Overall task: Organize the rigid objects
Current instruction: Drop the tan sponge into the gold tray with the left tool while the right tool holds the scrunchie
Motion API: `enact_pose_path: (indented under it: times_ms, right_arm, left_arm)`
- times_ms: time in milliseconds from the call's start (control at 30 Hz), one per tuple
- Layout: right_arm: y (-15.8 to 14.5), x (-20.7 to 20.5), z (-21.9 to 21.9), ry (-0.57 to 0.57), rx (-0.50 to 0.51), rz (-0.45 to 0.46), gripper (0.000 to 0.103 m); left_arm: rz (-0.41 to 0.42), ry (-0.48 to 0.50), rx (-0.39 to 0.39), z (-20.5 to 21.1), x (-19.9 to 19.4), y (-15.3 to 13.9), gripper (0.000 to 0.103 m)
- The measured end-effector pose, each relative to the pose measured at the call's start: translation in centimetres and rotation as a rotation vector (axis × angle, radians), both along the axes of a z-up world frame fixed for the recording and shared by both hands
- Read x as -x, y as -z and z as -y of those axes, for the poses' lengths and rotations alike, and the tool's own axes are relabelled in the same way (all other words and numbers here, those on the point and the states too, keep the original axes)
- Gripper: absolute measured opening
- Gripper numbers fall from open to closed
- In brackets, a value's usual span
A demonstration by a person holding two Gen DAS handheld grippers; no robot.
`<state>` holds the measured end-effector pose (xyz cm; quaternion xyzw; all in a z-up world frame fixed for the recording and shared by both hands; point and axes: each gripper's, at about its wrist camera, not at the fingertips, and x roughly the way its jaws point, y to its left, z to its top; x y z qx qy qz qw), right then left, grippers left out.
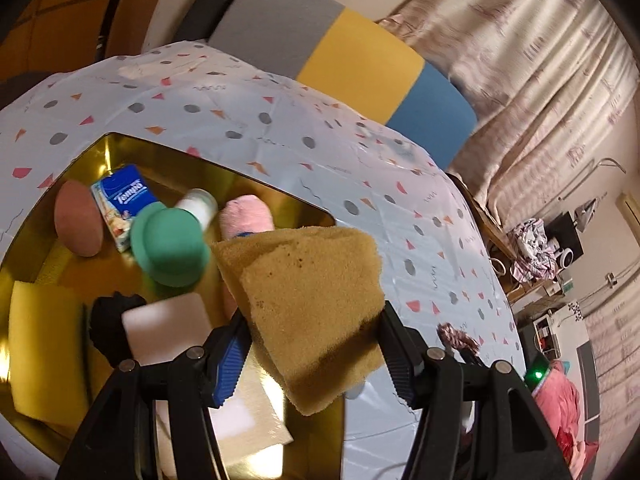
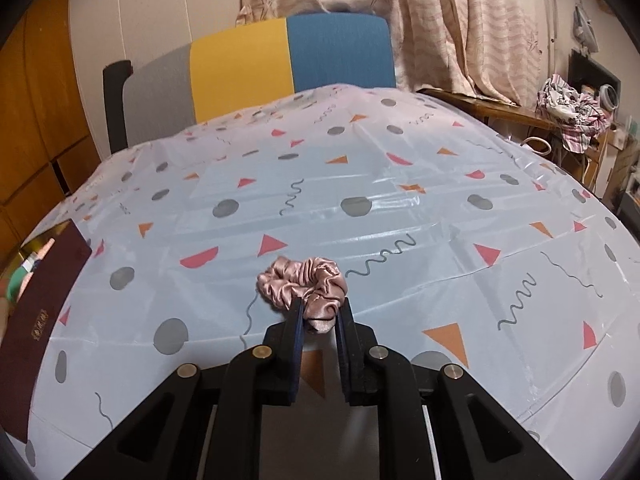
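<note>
My left gripper (image 1: 312, 320) is shut on a tan sponge (image 1: 308, 300) and holds it above the right edge of a gold box (image 1: 132, 148). The box holds a brown oval (image 1: 78, 224), a blue tissue pack (image 1: 124, 204), a green round piece (image 1: 170, 246), a white bottle (image 1: 200, 204), a pink soft item (image 1: 248, 216), a white block (image 1: 168, 328), a black item (image 1: 110, 320) and a yellow sponge (image 1: 36, 344). My right gripper (image 2: 319, 308) is shut on a pink satin scrunchie (image 2: 302, 284) that rests on the patterned tablecloth (image 2: 360, 200).
A dark red box lid (image 2: 44, 312) lies at the table's left edge beside the gold box. A grey, yellow and blue chair back (image 2: 280, 60) stands behind the table. A side table with crumpled cloth (image 2: 572, 112) is at the right. Curtains hang behind.
</note>
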<state>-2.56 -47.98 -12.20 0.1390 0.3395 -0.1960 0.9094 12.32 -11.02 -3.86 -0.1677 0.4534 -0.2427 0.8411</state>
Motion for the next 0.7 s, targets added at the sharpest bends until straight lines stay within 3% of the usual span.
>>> enact_pose_path:
  times_ms: [333, 700]
  right_arm:
    - [-1.2, 2.0, 0.1, 0.030, -0.033, 0.041, 0.015]
    - [-5.4, 3.7, -2.9, -0.023, -0.036, 0.117, 0.015]
  left_arm:
    - [-0.002, -0.039, 0.032, -2.6, -1.5, 0.1, 0.062]
    - [-0.032, -0.116, 0.057, -6.8, -3.3, 0.8, 0.062]
